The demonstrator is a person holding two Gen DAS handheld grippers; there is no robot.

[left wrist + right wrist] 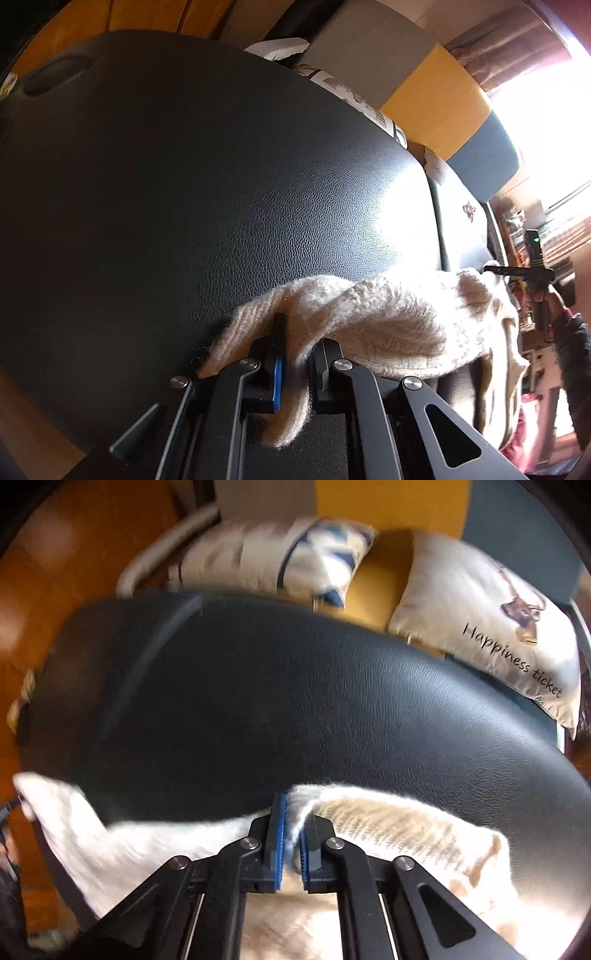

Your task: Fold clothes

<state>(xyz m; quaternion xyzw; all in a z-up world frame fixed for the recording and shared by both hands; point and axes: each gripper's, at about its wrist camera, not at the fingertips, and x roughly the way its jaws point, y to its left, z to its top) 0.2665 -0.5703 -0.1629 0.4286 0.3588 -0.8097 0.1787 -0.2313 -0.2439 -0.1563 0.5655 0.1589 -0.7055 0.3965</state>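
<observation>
A cream knitted sweater [388,317] lies along the near edge of a black leather seat [184,184]. My left gripper [295,362] is shut on a bunched edge of the knit, and a tail of it hangs down between the fingers. In the right wrist view the same sweater [388,834] spreads left and right, with my right gripper [291,838] shut on a fold of it. The other gripper [532,273], held in a hand, shows at the right edge of the left wrist view.
The black leather seat [295,701] fills the middle of both views. Two printed cushions [491,627] lean behind it against a yellow and blue backrest [443,103]. Wooden floor [74,535] lies to the left. Bright window light washes out the right side of the left wrist view.
</observation>
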